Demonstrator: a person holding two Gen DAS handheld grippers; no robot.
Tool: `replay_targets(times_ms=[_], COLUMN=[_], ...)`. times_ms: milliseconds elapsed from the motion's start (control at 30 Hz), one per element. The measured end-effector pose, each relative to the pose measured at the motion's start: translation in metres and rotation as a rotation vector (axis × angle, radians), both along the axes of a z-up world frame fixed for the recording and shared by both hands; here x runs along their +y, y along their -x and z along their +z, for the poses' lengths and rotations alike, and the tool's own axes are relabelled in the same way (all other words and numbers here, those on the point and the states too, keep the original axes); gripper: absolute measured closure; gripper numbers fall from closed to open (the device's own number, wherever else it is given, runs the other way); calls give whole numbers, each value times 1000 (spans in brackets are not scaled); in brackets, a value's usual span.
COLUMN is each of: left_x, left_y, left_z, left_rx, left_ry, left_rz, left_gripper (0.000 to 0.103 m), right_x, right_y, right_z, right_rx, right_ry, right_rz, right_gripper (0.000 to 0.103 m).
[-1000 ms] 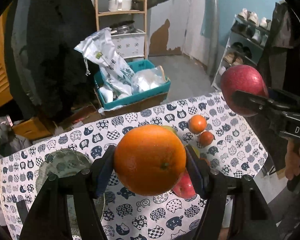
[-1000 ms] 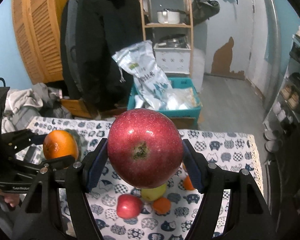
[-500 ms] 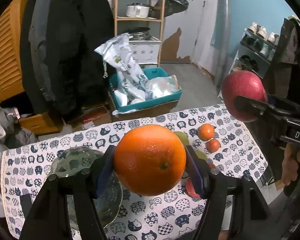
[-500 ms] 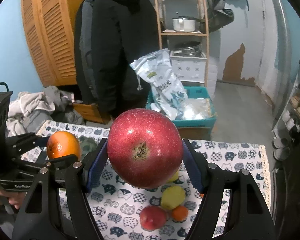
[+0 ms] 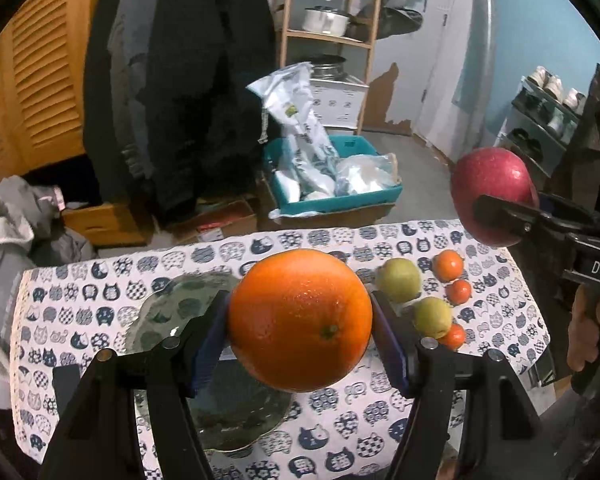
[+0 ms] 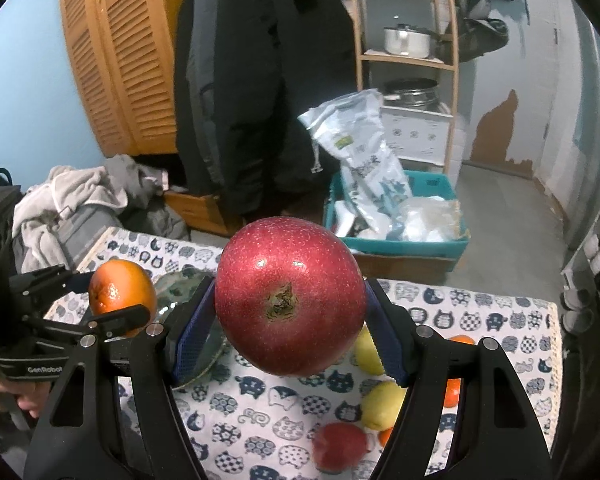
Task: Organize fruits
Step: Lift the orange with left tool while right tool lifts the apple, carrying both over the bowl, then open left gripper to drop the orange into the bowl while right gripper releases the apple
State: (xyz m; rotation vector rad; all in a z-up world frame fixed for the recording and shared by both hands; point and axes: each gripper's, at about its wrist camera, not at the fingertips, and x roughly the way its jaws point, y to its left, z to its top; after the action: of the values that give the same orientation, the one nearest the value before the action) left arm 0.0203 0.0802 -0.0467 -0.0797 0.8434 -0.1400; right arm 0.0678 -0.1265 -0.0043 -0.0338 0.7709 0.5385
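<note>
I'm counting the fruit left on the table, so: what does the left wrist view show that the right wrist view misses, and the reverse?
Only the left wrist view shows three small orange fruits in full and the shoe rack. Only the right wrist view shows a small red apple on the cloth. Both show the left tool shut on the orange, the right tool shut on the big red apple, two yellow-green fruits, and the glass plate.

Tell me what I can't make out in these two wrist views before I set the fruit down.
- Glass plate: left wrist view, its middle is behind the orange and the left gripper; whether anything lies on it can't be told.
- Small red apple: right wrist view, blurred.
- Small oranges: right wrist view, mostly behind the right gripper, which holds the big red apple; their count is unclear there.
</note>
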Motion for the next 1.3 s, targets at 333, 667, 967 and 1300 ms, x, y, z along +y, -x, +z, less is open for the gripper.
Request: replay_targets(times_ms=[333,667,967,1300], left_x=[52,96,118,129], left_y=[7,14,14,5], left_z=[-25,-59,-98,-148], left_rx=[37,108,192,334], left_ry=[-6,0,4,51], left_rz=[96,177,215,243], left_gripper=[34,34,34,33], right_x=[55,108,145,168], right_y=[-7,-6,-11,-10], right_z=[-14,-34,-72,-104], right_rx=[43,100,182,247], right_ry=[10,24,41,70], right_rz=[80,166,218,251], right_gripper=[31,31,31,31])
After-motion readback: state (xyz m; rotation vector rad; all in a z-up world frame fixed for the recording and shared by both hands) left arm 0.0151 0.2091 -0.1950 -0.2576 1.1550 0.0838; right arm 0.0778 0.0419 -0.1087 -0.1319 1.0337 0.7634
